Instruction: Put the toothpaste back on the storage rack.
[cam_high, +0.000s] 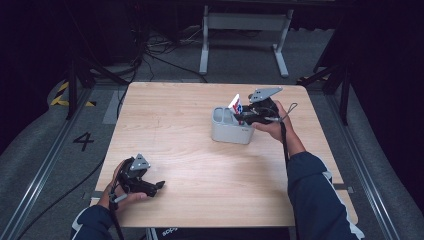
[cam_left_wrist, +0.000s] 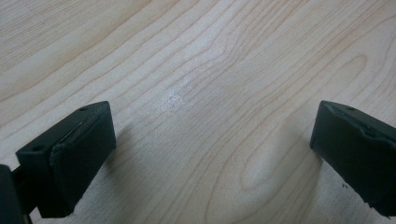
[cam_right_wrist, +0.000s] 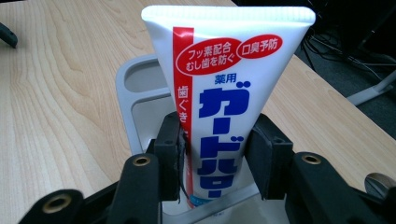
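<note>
White toothpaste tube (cam_right_wrist: 224, 93) with red-blue print stands crimp-up in grey plastic caddy (cam_high: 231, 126), my right gripper (cam_right_wrist: 215, 156) clamped on its lower body. Left gripper (cam_high: 159, 184) idle, jaws wide, well apart from caddy. I'd lower tube straight, release only once seated.

Left black two-jaw gripper (cam_high: 159, 185) rests low near the tabletop's near left corner, held in the left hand (cam_high: 122, 195), jaws standing wide apart with nothing between them. Right black two-jaw gripper (cam_high: 239, 118), held in the right hand (cam_high: 270, 127) toward the far right, has its jaws closed against a tube's two sides.
</note>
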